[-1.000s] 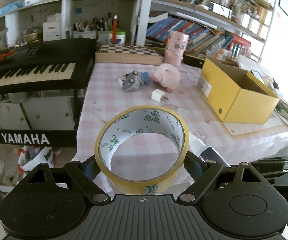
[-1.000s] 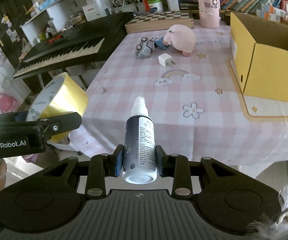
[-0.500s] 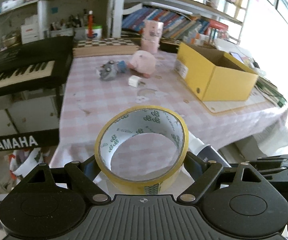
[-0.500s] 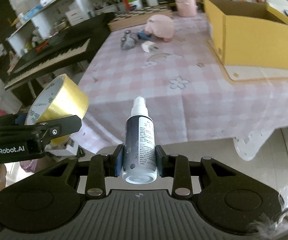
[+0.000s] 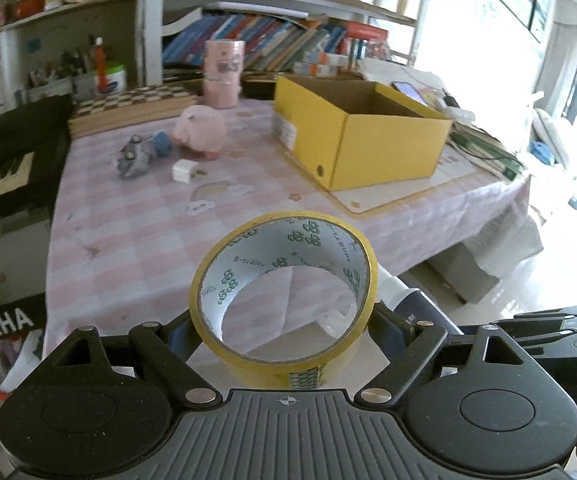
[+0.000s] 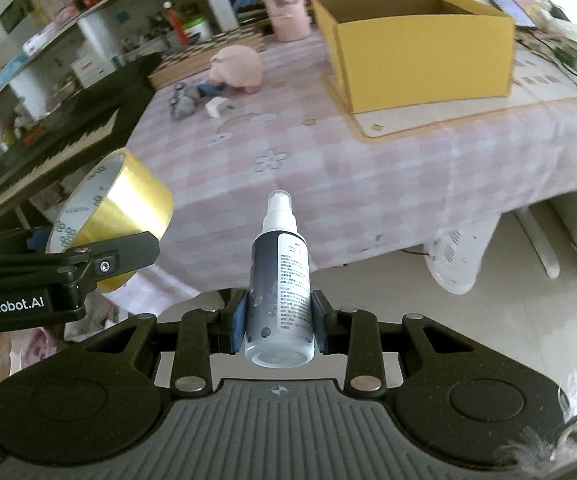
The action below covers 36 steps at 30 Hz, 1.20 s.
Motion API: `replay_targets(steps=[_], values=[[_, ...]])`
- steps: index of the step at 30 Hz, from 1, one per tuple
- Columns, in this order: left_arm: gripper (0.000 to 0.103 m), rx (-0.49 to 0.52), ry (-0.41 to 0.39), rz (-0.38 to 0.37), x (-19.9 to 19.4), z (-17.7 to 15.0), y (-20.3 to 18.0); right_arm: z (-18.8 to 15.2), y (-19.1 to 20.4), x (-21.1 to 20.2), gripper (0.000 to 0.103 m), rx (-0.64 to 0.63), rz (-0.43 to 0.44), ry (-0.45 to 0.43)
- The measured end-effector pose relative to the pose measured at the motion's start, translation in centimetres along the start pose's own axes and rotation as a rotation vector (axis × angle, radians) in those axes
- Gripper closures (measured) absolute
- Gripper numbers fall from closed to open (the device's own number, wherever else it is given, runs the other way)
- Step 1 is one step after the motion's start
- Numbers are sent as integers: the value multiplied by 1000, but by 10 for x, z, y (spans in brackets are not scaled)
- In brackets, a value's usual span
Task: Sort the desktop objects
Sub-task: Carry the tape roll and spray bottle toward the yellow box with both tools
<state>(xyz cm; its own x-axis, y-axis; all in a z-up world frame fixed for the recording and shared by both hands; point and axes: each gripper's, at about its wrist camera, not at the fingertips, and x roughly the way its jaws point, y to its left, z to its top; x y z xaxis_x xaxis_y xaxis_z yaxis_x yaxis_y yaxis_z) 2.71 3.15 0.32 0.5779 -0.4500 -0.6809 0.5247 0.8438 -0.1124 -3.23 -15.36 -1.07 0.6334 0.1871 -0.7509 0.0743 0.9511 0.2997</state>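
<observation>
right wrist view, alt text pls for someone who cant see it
The right tongs grip a small dark spray bottle, nozzle pointing ahead toward a table with a pink checked cloth. At left, the left tongs hold a roll of yellow tape. An open yellow cardboard box stands on the table's far side.

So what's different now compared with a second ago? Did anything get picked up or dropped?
Nothing was picked up or dropped. Both cameras swung toward the yellow box, which now sits nearer the middle of each view. The left gripper still clamps the tape roll, the right gripper still holds the spray bottle. The pink pig and charger haven't moved on the table.
</observation>
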Motion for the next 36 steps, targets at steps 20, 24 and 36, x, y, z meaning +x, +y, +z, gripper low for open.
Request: replay_targets(steps=[20,24,36], values=[[15,76,2,-54,20,18,-31,6,-27,-9,73,48,-40,-24],[15,89,6,-65,26,22,-36,9,-33,-9,73,56,-48,-27],[15,129,8,-100,46,39,-51,23,-53,-7,73,89,-75,-35]])
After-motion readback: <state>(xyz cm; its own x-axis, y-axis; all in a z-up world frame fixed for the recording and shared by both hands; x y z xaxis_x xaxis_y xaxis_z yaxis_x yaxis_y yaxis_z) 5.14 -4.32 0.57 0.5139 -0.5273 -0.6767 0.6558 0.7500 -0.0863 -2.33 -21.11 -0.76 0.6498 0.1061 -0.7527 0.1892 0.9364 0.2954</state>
